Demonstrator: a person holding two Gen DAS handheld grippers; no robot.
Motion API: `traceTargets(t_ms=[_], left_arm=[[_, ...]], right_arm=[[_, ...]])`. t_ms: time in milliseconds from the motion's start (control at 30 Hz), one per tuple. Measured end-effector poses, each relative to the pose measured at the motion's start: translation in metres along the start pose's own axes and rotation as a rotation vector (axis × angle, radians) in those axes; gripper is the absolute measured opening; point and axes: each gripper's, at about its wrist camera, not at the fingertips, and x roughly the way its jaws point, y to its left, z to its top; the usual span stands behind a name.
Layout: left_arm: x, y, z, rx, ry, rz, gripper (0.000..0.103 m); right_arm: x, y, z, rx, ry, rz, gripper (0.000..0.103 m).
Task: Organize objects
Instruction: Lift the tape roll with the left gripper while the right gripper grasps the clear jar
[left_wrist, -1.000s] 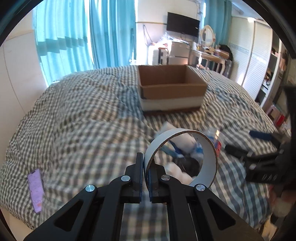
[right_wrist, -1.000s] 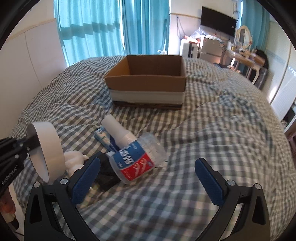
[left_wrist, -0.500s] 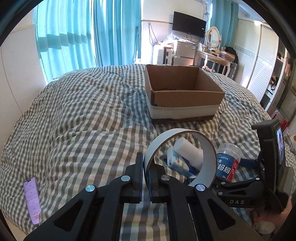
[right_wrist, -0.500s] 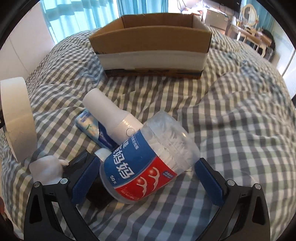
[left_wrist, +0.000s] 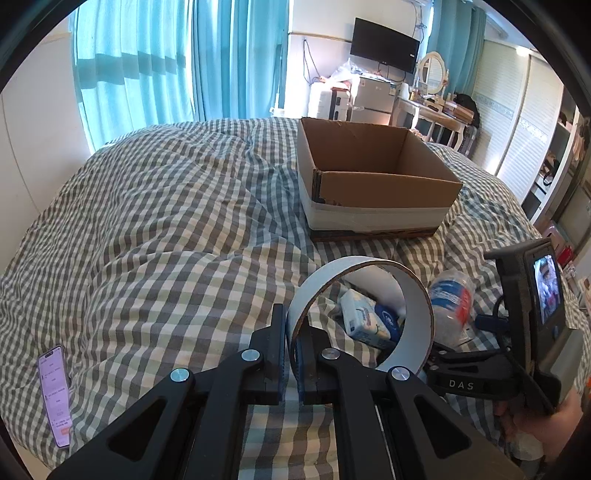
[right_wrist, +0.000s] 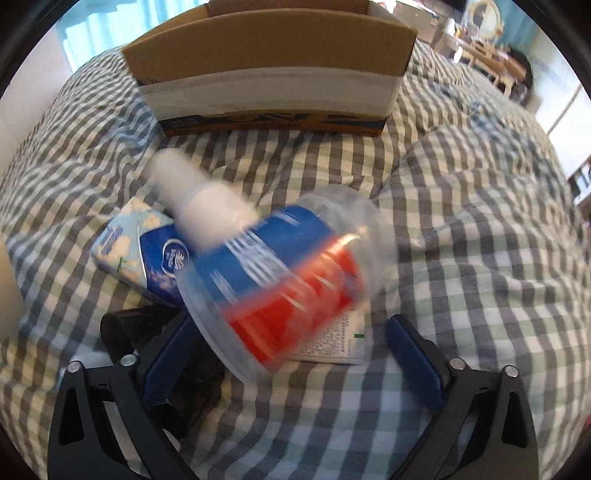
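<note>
My left gripper is shut on the wall of a white tape roll, held upright above the checked bed. A clear jar of cotton swabs with a blue and red label lies on its side between the fingers of my right gripper. Its jaws are closing; the left pad is at the jar's base and the right pad stands clear of it. A white bottle and a blue tissue pack lie just behind the jar. The open cardboard box sits beyond.
A black object lies under the right gripper's left finger. A phone rests at the bed's near left edge. A hand holds the right gripper's handle. Curtains, a dresser and wardrobes stand behind the bed.
The right gripper has dropped down over the swab jar and tipped steeper, and its jaws have narrowed around it. The left gripper, still holding the tape roll, has shifted closer to the box.
</note>
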Motion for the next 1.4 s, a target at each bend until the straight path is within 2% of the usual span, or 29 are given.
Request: traceTargets(t_ms=[33,200,267,367,433,633,767,900,1033,1067,1133,1233,1400], left_arm=[[-0.001,0.0,0.0,-0.002,-0.001,0.001,0.004],[-0.003,-0.004,-0.001,0.006,-0.002,-0.002,0.004],[-0.003,-0.006,-0.002,0.014,0.0,-0.001,0.004],[-0.001,-0.007,-0.002,0.016,0.006,-0.002,0.004],[0.001,-0.008,-0.002,0.019,0.008,-0.001,0.004],[0.014,-0.008,0.0,0.014,0.03,0.002,0.004],[0.02,-0.003,0.004,-0.004,0.038,0.0,0.004],[0.024,0.0,0.006,-0.013,0.044,-0.004,0.004],[0.028,0.0,0.006,-0.013,0.048,-0.011,0.004],[0.028,0.0,0.006,-0.01,0.048,-0.012,0.004],[0.03,-0.001,0.006,-0.009,0.052,-0.01,0.004],[0.03,-0.002,0.005,-0.007,0.051,-0.009,0.004],[0.029,-0.002,0.006,-0.012,0.046,0.004,0.004]], right_arm=[[0.0,0.001,-0.002,-0.015,0.004,-0.005,0.07],[-0.009,-0.005,-0.006,-0.006,-0.033,0.014,0.059],[-0.014,-0.009,-0.006,0.011,-0.057,0.042,0.058],[-0.018,-0.011,-0.003,0.027,-0.068,0.078,0.066],[-0.023,-0.01,0.0,0.029,-0.087,0.066,0.083],[-0.027,-0.007,0.021,0.131,-0.103,0.11,0.087],[-0.015,-0.003,0.033,0.199,-0.086,0.058,0.087],[0.002,0.003,0.042,0.188,-0.066,-0.03,0.088],[0.012,-0.006,0.035,0.191,-0.04,-0.008,0.087],[0.011,-0.009,0.033,0.187,-0.046,-0.014,0.086],[0.008,-0.011,0.029,0.17,-0.058,-0.024,0.064],[0.004,-0.014,0.025,0.148,-0.061,-0.022,0.063],[-0.017,-0.014,0.015,0.121,-0.136,0.005,0.061]])
